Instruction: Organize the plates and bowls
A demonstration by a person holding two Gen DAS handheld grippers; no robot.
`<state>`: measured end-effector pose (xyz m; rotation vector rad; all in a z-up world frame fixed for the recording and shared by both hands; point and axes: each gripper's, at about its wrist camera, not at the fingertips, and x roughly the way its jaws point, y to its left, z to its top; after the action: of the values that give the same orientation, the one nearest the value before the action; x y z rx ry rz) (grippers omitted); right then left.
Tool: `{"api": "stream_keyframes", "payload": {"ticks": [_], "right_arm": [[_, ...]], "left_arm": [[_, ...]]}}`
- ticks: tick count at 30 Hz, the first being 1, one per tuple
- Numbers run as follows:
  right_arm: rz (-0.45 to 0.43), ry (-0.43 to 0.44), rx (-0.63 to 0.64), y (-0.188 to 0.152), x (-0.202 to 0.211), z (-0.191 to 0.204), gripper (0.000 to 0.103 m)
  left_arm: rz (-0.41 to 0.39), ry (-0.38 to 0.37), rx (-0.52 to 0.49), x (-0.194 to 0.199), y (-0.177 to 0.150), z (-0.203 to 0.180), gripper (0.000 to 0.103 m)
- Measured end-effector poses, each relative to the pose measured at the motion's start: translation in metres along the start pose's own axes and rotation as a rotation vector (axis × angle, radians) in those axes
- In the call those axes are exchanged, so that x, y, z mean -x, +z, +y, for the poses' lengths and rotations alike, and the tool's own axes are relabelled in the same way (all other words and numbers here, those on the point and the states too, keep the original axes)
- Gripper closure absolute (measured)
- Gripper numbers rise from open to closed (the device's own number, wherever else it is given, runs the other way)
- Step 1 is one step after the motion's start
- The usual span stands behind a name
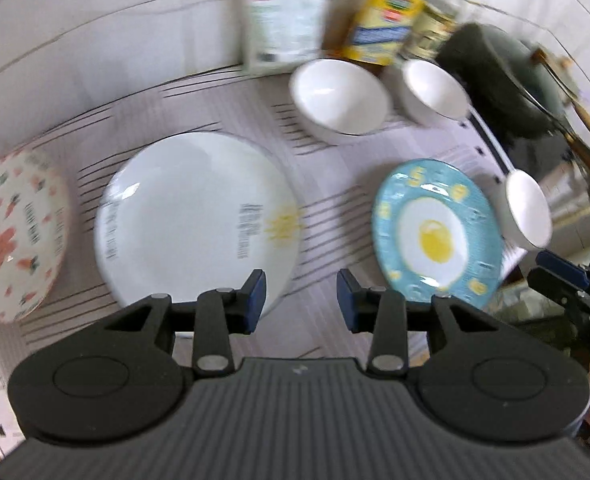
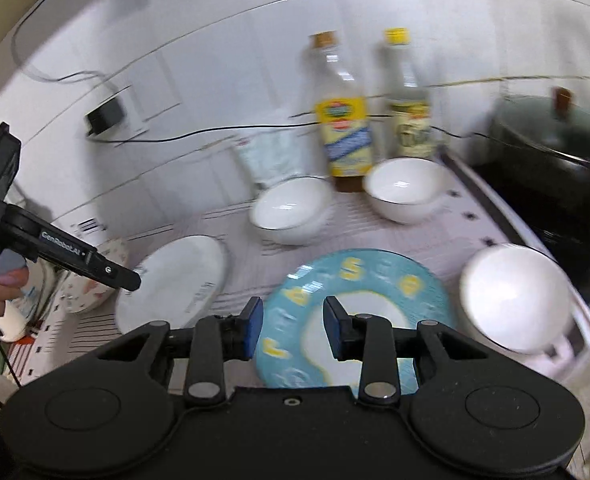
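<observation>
Both claws gape with nothing between their pads, the left gripper above the near rim of the white plate, the right gripper over the blue egg plate, both plates lying flat, three white bowls mouth-up behind.

a counter covered with a white mat printed in thin dark stripes carries everything. on it lie a large round white plate, a round blue plate painted with a fried egg and, at the left, a cream dish with pink carrot print. three white round bowls sit farther back and right. behind them stand a yellow-labelled clear bottle, a pale-labelled bottle and a blurred white packet.
</observation>
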<state>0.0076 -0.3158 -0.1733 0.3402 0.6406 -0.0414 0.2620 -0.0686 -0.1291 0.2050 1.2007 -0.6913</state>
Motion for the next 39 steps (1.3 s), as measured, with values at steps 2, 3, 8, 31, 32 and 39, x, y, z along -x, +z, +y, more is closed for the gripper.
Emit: {"api": "stream_keyframes", "payload": {"ticks": [2,3,8,31,32,39], "right_arm": [[-0.004,-0.026,-0.018,-0.005,0.009,-0.015,0.065],[-0.003,-0.032,-0.024,-0.008,0.013,-0.023,0.065],[0.02,-0.065,-0.062,-0.02,0.012,-0.054,0.065],[0.073,0.073,-0.092,-0.056,-0.068,-0.113,0.073],[0.075,0.069,-0.079,-0.056,-0.069,-0.113,0.076],[0.084,0.075,-0.098,-0.055,-0.074,-0.116,0.078]], "left_arm": [[0.008,-0.005,-0.031,-0.006,0.003,-0.017,0.065],[0.013,-0.009,-0.046,-0.01,0.004,-0.025,0.064],[0.044,0.006,-0.083,-0.03,0.005,-0.059,0.057],[0.029,0.082,0.041,-0.132,-0.028,-0.082,0.046],[0.026,0.086,0.046,-0.133,-0.029,-0.082,0.047],[0.035,0.029,0.104,-0.136,-0.027,-0.077,0.075]]}}
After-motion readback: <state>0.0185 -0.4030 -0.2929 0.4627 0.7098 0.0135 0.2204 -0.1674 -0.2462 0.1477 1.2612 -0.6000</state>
